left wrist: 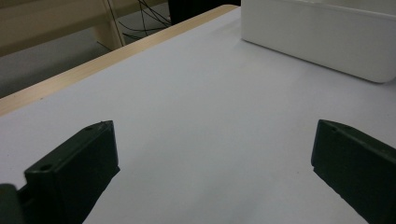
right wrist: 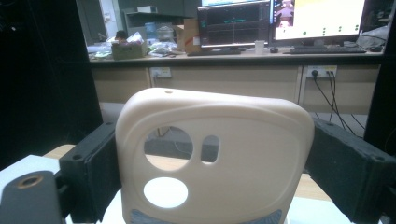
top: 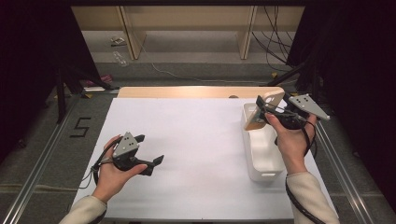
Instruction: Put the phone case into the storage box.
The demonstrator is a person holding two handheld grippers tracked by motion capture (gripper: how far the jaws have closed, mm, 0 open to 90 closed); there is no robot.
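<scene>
Clamping my right gripper (right wrist: 210, 177) by its edges on the cream phone case (right wrist: 215, 158), I hold it above the white bin (top: 261, 154). My left gripper (left wrist: 210, 163) hangs wide, empty. Slick edges could twist free, I reckon, missing the bin.

A white sheet covers the tabletop (top: 196, 154), with a bare wooden edge along its far side. Grey floor (top: 196, 70) surrounds it, marked with a black "5" (top: 80, 127) and loose cables (top: 275, 42). Beyond stands a long counter (right wrist: 233, 58) bearing lit monitors (right wrist: 280, 21).
</scene>
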